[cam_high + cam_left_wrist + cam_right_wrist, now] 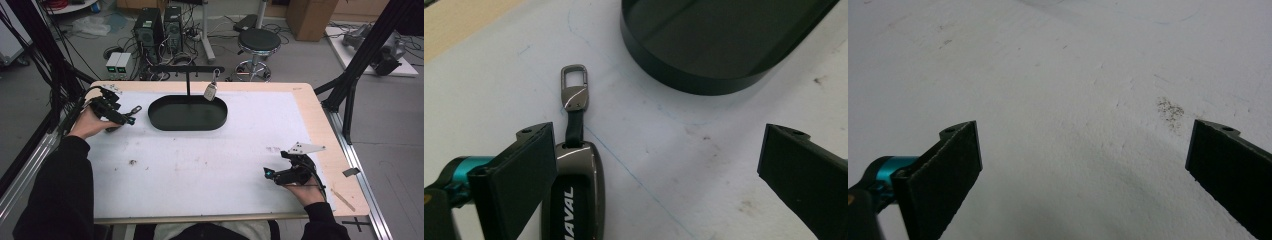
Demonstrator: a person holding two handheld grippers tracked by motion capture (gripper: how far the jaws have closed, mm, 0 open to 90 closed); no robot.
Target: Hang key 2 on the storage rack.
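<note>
Readable on the dark key fob (574, 195), lying on the white mat just beside one jaw of the left tool (659, 165): white capital letters "AVAL" running lengthwise along its face, with the start of the word cut off at the picture's lower edge. Nothing else legible anywhere, whether on the table, the black tray or the hanging tag.

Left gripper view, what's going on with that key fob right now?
The left gripper is open over a dark key fob lying flat on the white mat, its clip pointing toward the black oval tray. The fob sits beside one jaw, not clamped. A second fob hangs from the stand above the tray. The right gripper is open over bare mat.
</note>
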